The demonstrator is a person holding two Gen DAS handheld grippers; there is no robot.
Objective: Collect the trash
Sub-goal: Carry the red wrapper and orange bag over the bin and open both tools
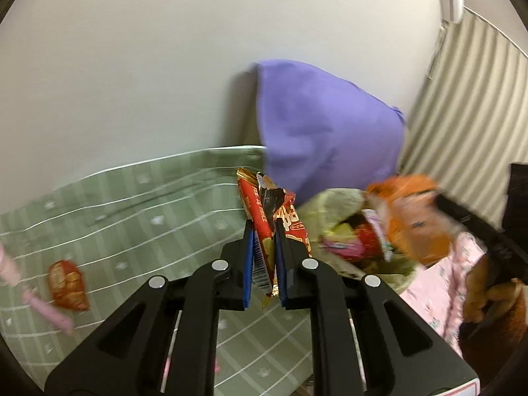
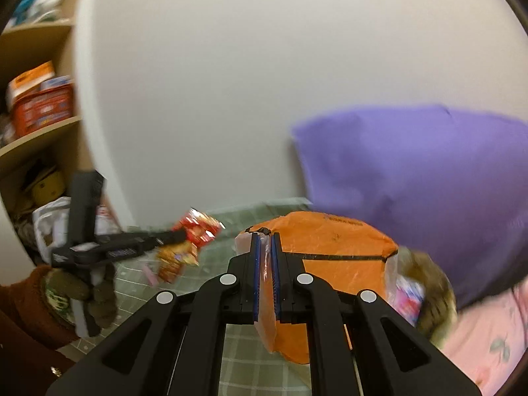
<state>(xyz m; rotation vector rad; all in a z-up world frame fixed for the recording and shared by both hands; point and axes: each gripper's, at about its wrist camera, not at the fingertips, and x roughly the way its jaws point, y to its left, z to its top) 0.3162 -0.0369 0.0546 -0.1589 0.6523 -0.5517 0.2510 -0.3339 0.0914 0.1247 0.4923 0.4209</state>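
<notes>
My left gripper is shut on a bunch of red snack wrappers that stick up between its blue pads. It is lifted above the green checked bedsheet. The right wrist view shows the same gripper with the wrappers at its tip. My right gripper is shut on the rim of an orange plastic bag. In the left wrist view the bag hangs open to the right, with trash inside. Another red wrapper lies on the sheet at the left.
A purple pillow leans on the white wall behind the bag. A pink blanket lies at the right, and a pink object at the sheet's left edge. Cluttered shelves stand at the left. A gloved hand holds the left gripper.
</notes>
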